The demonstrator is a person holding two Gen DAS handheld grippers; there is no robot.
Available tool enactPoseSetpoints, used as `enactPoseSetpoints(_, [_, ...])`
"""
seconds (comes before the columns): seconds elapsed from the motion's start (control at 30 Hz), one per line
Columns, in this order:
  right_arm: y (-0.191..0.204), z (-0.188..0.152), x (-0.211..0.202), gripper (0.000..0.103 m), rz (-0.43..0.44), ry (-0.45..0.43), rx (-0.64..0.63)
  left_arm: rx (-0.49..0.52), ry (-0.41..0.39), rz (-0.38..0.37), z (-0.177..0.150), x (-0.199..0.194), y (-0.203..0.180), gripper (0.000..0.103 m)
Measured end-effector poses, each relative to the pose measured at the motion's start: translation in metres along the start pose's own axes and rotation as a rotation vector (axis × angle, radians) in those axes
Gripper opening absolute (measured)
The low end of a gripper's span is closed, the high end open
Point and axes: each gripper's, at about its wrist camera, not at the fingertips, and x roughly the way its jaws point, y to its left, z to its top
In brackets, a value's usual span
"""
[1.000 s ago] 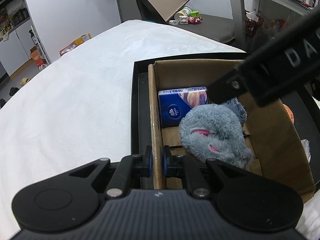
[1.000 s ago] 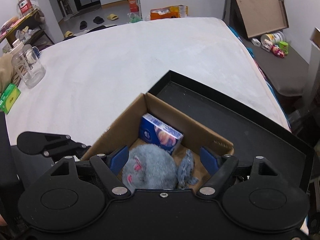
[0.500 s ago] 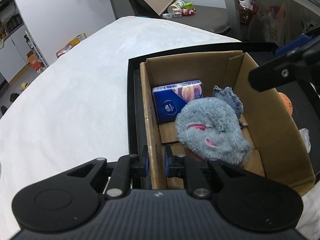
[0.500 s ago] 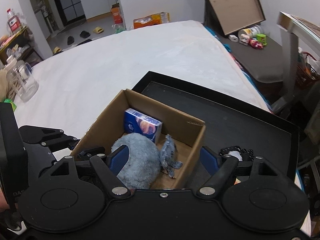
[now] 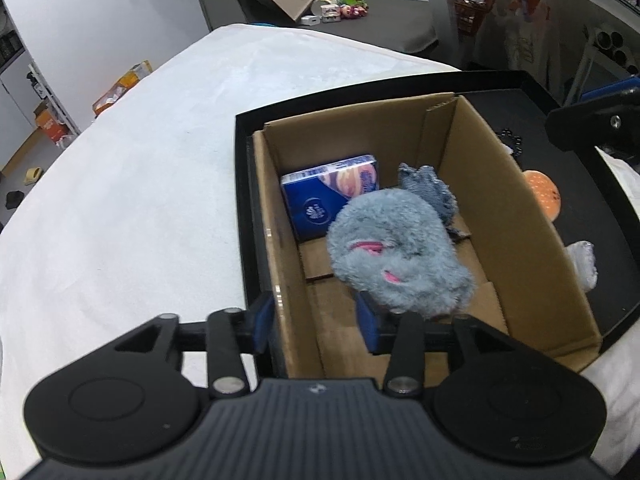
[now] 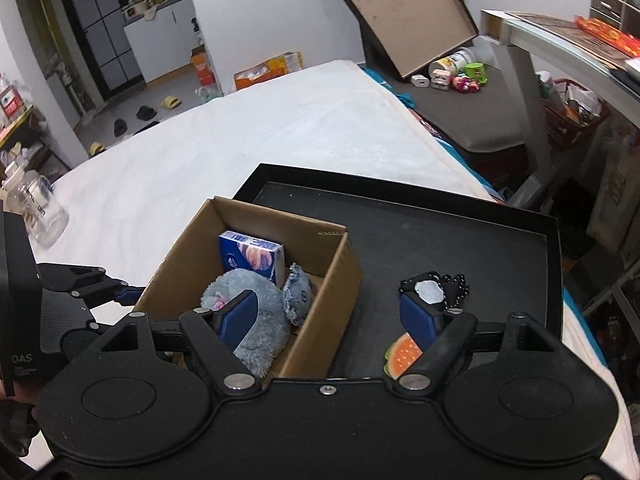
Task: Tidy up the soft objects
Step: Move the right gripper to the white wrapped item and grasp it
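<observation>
On the white bed (image 6: 248,152) sits a black tray (image 6: 460,208), and at the tray's left end stands an open box (image 5: 500,208).

Box contents: a grey plush (image 5: 396,248) lies across the middle of the floor, partly over a blue tissue pack (image 5: 320,200) that leans toward the far left corner. A small denim piece (image 5: 430,188) lies against the plush on its far right side, near the right wall.

On the tray floor, outside the box's right wall: an orange slice toy (image 6: 402,354), a white patch (image 6: 428,292) with a black bead chain (image 6: 456,284) touching it. These lie toward the tray's near edge. From my left camera a pale crumpled item (image 5: 582,260) also shows beside the box's right wall; I cannot tell what it is.

My left fingers (image 5: 316,322) straddle the box's left wall at its near corner, one outside the wall, one inside. They are opening; the pads stand clear of the cardboard on both sides.

My right fingers (image 6: 332,316) are spread wide and grip nothing. They hang over the box's right wall, with the left pad above the plush and the right pad above the tray floor by the white patch.
</observation>
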Motion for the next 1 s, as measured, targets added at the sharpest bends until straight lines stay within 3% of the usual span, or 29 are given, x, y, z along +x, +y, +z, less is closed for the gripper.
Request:
enactPoseSetpoints(0.2, [-0.012,-0.013,-0.006,0.078,-0.01,-0.01,0.045,0.032,0.01,-0.057,0.002,-0.006,-0.003,0.059])
enactPoseSetpoints(0.7, [-0.031,-0.055,-0.017,0.078,-0.034,-0.02,0.163,0.021,0.032,-0.038,0.003,-0.022,0.001,0.076])
enactPoseSetpoints(1.0, [-0.033,-0.076,-0.013,0.078,-0.046,-0.015,0.214,0.009,0.043,-0.067,0.004,-0.035,0.005,0.083])
